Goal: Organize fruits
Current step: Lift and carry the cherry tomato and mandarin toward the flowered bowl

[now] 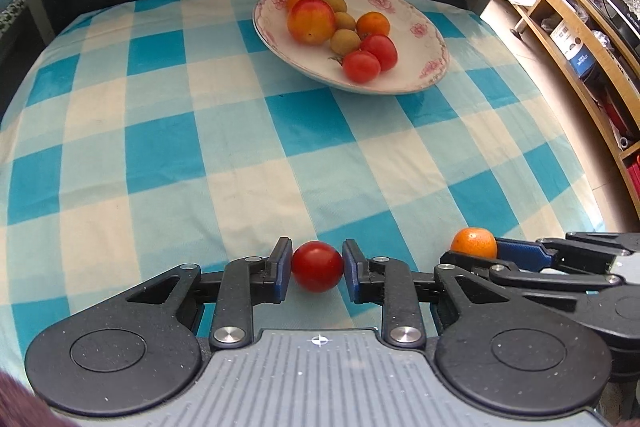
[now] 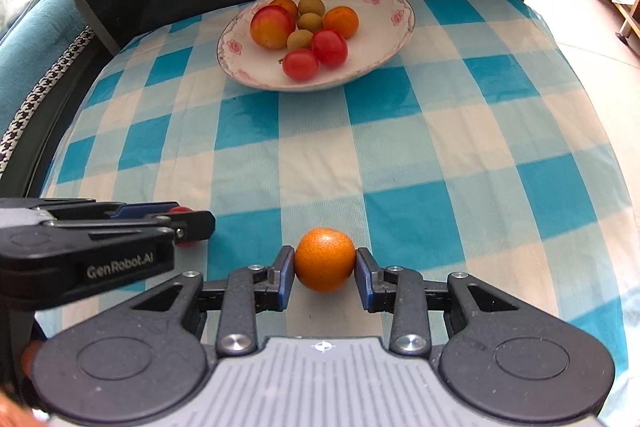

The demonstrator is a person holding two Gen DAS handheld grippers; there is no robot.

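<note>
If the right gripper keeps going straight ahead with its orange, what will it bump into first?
Probably the plate of fruit. The right gripper, shut on the small orange, points across bare checked cloth toward it. The red tomatoes sit nearest, though height is hard to judge.

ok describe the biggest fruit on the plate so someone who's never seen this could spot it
On the blue checked tablecloth stands a white floral-rimmed plate of fruit. At the pile's left side lies the peach. It is the largest piece, and the only one blushed red over yellow-orange.
</note>
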